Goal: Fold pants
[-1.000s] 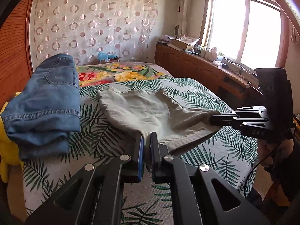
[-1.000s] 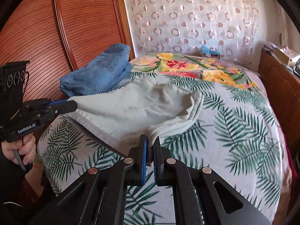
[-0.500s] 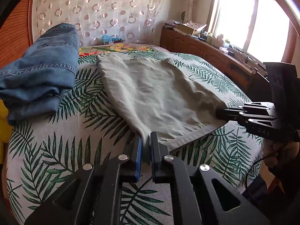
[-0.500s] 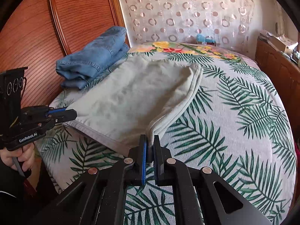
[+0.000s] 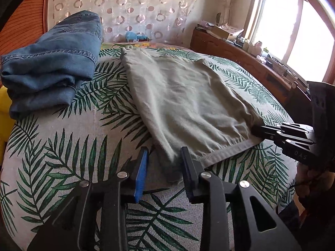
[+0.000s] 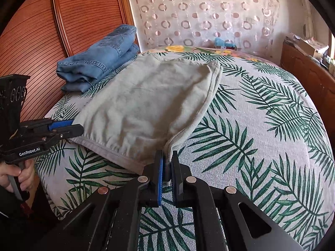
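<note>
The grey-green pants (image 5: pixel 188 96) lie folded flat on the bed, hem edge nearest me. My left gripper (image 5: pixel 164 152) sits at the near left corner, and its jaws are opening. The cloth corner lies loose between the pads, which no longer press on it. From the right wrist view the pants (image 6: pixel 150 100) spread away ahead, and the left gripper (image 6: pixel 76 125) rests at their left corner. My right gripper (image 6: pixel 167 155) is shut on the near right corner, which puckers up into the pads. The left wrist view shows the right gripper (image 5: pixel 256 128) low at the hem's right end.
Folded blue jeans (image 5: pixel 52 62) (image 6: pixel 100 60) are stacked at the bed's far left, by the wooden wardrobe (image 6: pixel 62 21). The palm-leaf bedspread (image 6: pixel 261 136) stretches to the right. A cluttered wooden cabinet (image 5: pixel 230 50) runs under the window. Something yellow (image 5: pixel 4 108) pokes out at the left.
Both grippers sank and laid the pants' near edge flat on the bed. The left jaws parted and let go of their corner. The right jaws stayed shut on theirs.
</note>
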Motion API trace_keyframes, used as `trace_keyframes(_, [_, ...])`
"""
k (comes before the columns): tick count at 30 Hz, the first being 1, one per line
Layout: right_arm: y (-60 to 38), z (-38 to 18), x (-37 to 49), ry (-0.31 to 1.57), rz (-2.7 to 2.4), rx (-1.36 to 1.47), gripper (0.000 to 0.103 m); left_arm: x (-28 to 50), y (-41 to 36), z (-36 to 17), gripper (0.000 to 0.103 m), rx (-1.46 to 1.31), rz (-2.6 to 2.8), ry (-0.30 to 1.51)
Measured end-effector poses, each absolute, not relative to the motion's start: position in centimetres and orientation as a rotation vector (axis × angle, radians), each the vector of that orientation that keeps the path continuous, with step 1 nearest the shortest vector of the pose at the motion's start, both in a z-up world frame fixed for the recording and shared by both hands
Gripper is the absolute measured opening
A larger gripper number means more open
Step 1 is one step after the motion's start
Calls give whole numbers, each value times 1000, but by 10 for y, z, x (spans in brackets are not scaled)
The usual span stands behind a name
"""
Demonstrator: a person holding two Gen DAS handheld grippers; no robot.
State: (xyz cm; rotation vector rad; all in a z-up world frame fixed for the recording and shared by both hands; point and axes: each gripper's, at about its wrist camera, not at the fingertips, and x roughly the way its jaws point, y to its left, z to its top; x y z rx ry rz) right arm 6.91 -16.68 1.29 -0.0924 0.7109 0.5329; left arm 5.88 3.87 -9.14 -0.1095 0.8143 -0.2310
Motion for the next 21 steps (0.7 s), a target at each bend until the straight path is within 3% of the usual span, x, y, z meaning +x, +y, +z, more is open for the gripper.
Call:
trace_keyframes(13, [-176, 1, 65, 704, 546, -69, 6, 48, 34, -93, 34, -172, -264, 795])
trace_keyframes(14, [-176, 1, 64, 704, 546, -68, 6, 48, 32, -93, 26, -164, -273, 795])
trace_keyframes(17, [-175, 1, 64, 704, 547, -70, 6, 48, 33, -91, 15, -166, -276, 783])
trace_keyframes(21, [-175, 2, 62, 704, 552, -77, 6, 44, 35, -85, 11, -181, -289, 763])
